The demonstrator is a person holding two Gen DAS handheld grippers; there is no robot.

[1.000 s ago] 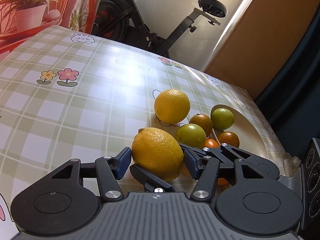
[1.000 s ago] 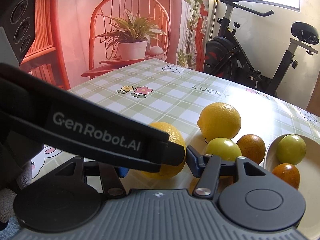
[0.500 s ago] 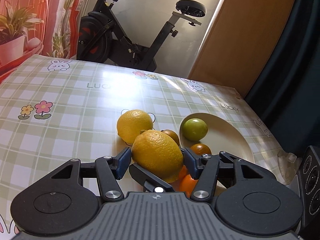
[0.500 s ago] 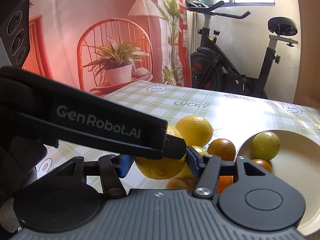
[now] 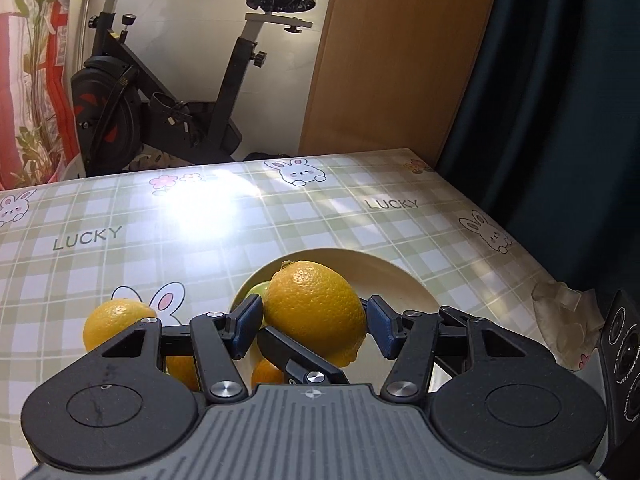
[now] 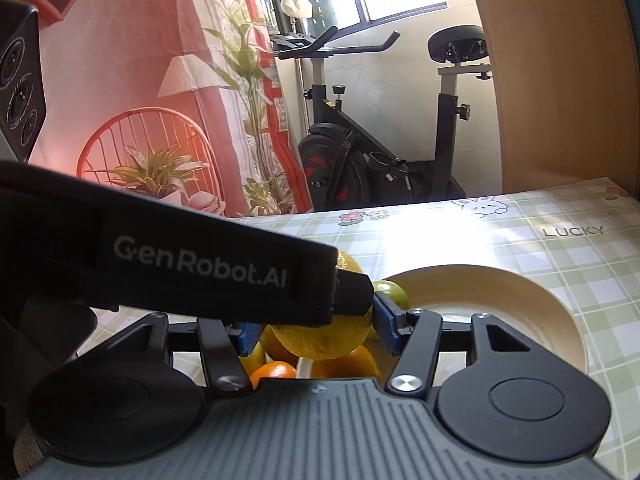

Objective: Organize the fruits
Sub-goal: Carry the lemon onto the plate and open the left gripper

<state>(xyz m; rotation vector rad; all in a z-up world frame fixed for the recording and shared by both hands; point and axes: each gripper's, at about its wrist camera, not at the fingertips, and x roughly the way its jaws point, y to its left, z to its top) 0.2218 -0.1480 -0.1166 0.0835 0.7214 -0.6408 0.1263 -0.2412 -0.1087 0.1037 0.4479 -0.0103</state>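
Observation:
My left gripper [image 5: 314, 320] and my right gripper [image 6: 316, 330] are both shut on one big yellow lemon [image 5: 316, 308], held above the near rim of the cream bowl [image 5: 396, 280]. The lemon also shows in the right wrist view [image 6: 324, 336], partly hidden by the left gripper's black body. A green fruit [image 5: 256, 290] peeks out behind the lemon in the bowl. A second yellow lemon [image 5: 116, 324] lies on the table left of the bowl. Orange fruits [image 6: 276, 372] show below the fingers.
The checked tablecloth [image 5: 160, 232] runs to far and right edges. A crumpled white scrap [image 5: 564, 320] lies near the right edge. An exercise bike [image 5: 168, 92] and a wooden panel [image 5: 392, 60] stand beyond the table.
Both grippers have lifted the lemon and carried it right, from beside the loose fruits to above the bowl. The views turned toward the table's far right corner.

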